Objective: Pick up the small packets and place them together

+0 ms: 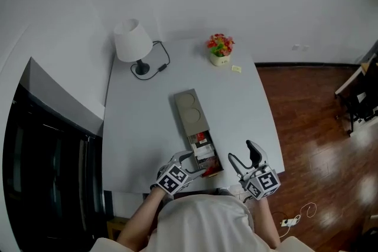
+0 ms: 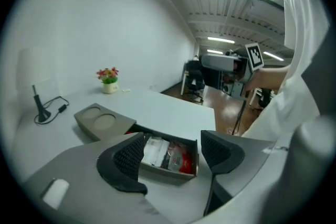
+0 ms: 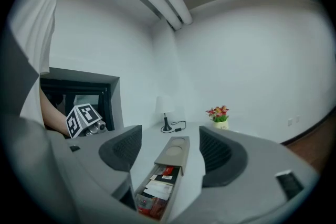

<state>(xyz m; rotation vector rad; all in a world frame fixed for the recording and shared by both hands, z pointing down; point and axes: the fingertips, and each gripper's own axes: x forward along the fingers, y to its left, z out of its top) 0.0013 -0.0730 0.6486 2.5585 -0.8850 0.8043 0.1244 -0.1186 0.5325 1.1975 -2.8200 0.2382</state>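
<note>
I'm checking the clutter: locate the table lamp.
In the head view, the table lamp stands at the far left corner of the table, left of the flower pot.

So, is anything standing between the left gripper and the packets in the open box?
Only the low near wall of the box, which faces the left gripper. The packets lie uncovered behind it, the lid slid back, so nothing visible blocks them from above. The jaws stand apart, empty.

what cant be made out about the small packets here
Print on the small red and white packets: too small, blurred in every view.
Their count: they overlap; the long grey box hides lower ones behind its near wall, left gripper view.
Small yellow thing by the white flowerpot: too small, head view.
</note>
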